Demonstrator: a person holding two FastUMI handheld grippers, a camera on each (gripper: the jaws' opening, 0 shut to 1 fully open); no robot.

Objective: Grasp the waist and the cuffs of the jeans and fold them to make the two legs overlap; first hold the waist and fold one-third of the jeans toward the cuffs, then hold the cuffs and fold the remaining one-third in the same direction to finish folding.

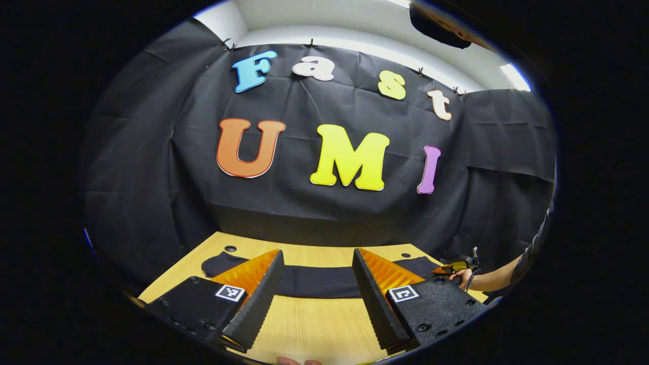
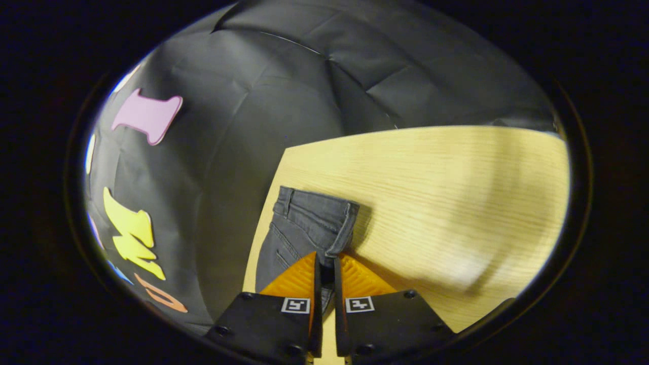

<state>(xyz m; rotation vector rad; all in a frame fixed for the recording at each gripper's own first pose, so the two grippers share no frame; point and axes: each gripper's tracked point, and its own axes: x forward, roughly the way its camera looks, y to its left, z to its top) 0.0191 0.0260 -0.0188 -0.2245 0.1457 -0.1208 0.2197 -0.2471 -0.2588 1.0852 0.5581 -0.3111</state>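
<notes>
Dark grey jeans [image 1: 314, 281] lie flat as a long strip across the far part of the wooden table [image 1: 314, 324]. My left gripper [image 1: 318, 256] hovers open just in front of the strip, with nothing between its fingers. In the right gripper view the waist end of the jeans [image 2: 312, 218] lies near the table's corner, waistband and belt loop showing. My right gripper [image 2: 326, 258] is shut on the near edge of that waist, both fingers pressing the cloth. The left gripper view also shows the right gripper [image 1: 451, 267] and the hand holding it at the strip's right end.
The table's far edge runs just behind the jeans, against the black cloth wall. Two small round holes [image 1: 230, 248] sit in the tabletop near its back corners. Bare wood [image 2: 456, 203] stretches to the right of the waist.
</notes>
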